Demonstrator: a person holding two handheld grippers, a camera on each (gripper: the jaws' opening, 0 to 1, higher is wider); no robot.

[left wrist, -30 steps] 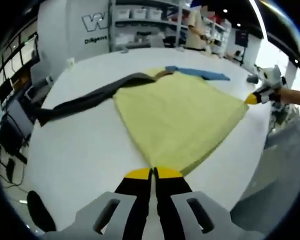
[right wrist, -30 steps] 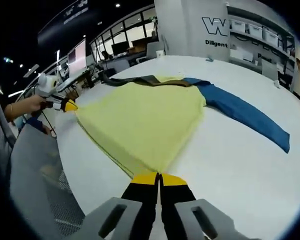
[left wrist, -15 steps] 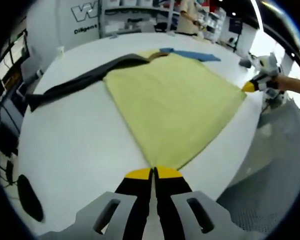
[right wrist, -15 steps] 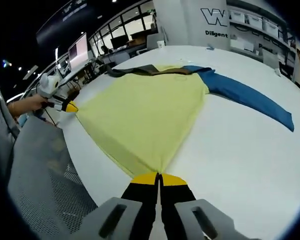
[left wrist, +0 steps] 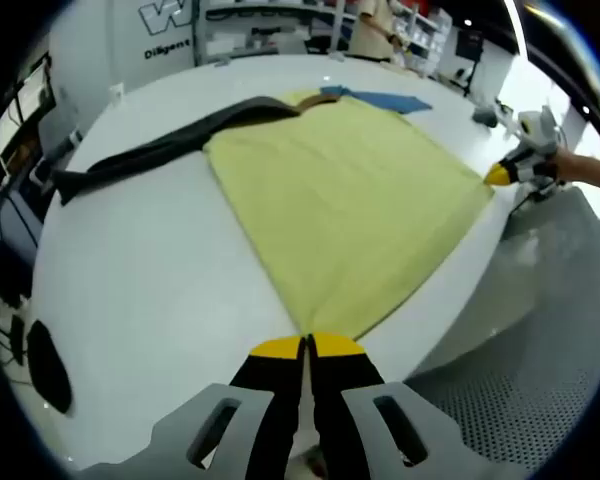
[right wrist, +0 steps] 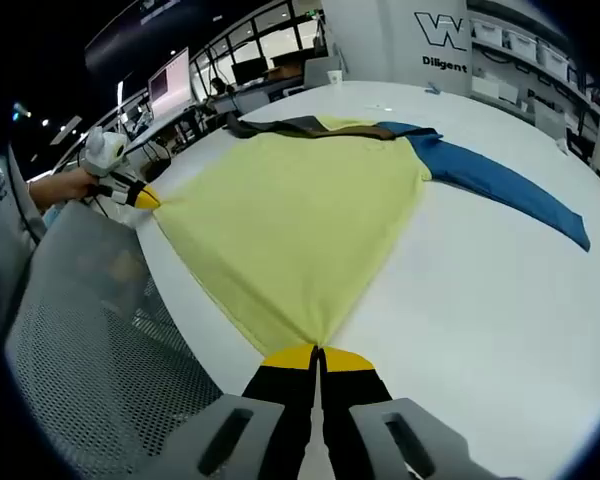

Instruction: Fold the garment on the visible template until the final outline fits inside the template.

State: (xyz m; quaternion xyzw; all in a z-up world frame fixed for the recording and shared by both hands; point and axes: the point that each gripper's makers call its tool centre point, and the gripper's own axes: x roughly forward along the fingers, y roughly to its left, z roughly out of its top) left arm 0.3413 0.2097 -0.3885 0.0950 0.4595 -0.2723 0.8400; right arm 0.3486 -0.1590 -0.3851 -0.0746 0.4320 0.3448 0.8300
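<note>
The garment lies spread flat on the white table, yellow body toward the near edge, a dark sleeve stretching far left and a blue sleeve to the right. The left gripper has its jaws clenched on one near hem corner; the right gripper is clenched on the other. No template outline can be made out under the cloth. The collar at the far end is too small to read.
</note>
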